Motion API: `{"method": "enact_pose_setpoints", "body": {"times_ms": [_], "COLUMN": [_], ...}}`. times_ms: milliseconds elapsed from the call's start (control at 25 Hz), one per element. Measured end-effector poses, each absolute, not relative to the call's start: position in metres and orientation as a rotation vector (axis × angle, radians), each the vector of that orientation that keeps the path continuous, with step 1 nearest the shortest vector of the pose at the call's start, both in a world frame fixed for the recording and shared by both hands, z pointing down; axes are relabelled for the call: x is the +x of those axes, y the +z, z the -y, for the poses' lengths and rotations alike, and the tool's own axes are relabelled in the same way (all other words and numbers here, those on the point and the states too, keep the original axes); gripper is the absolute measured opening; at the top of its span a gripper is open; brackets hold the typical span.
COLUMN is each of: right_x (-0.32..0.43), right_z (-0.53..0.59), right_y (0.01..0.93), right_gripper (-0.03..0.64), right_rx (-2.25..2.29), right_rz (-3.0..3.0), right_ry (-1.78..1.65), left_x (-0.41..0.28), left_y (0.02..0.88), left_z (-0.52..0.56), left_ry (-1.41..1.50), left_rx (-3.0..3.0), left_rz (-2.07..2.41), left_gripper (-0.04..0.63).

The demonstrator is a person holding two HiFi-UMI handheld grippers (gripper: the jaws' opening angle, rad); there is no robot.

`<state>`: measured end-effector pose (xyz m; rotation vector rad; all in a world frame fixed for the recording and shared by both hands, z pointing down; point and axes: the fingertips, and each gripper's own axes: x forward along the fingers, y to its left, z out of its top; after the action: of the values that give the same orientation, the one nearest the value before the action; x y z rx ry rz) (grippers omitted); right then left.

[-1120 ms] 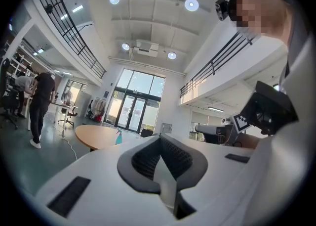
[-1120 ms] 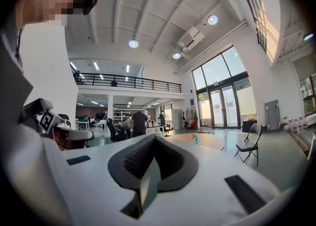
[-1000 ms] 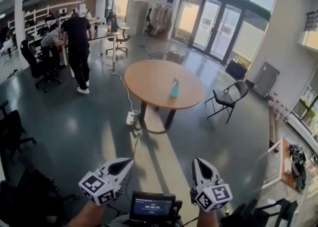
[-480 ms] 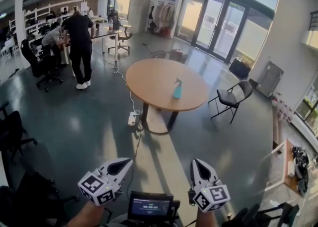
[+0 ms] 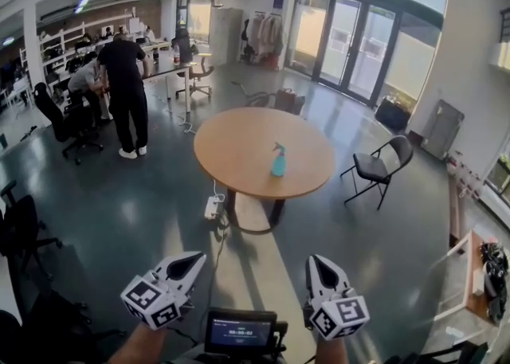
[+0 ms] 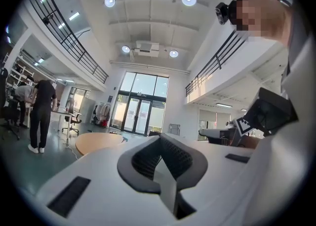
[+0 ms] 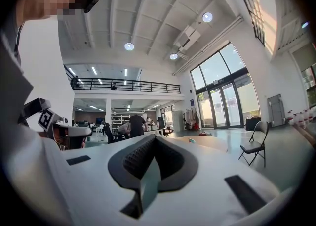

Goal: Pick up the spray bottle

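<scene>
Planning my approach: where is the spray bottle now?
In the head view, the spray bottle stands on the round table, right of its centre, left of the folding chair.

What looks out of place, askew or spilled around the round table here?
Nothing much stands out. The spray bottle stands upright on the round table, with no spill visible. The one untidy item is a white power strip lying loose on the floor beside the table's base.
</scene>
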<state>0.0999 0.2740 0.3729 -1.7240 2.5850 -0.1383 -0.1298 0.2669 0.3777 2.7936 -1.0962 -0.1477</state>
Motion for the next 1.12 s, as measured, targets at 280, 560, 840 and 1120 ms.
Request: {"method": "enact_pose_setpoints", "body": {"times_ms": [280, 560, 840, 1120], "right_x": [0.148, 0.178, 0.189, 0.193], "right_z": [-0.233, -0.204, -0.178, -0.14], "right_y": [0.382, 0.391, 0.403, 0.398], "right_gripper": [0.003, 0.003, 0.003, 0.003], "right_rx": [-1.721, -1.692, -1.676, -1.741], "right_rz": [-2.581, -2.593, -2.583, -2.573], "right_ry": [-0.172, -0.209, -0.261, -0.257], "left_x": [-0.079, -0.05, -0.041, -0.043], "left_y": [0.381, 0.38, 0.389, 0.387], "left_z": [-0.225, -0.201, -0.176, -0.123], "left_ry": [-0.132, -0.097, -0.059, -0.106], "left_rx": [2.793, 2.781, 2.755, 2.754], "left_rz": [1.081, 1.103, 1.143, 1.125], "left_gripper": [0.005, 0.005, 0.005, 0.005]}}
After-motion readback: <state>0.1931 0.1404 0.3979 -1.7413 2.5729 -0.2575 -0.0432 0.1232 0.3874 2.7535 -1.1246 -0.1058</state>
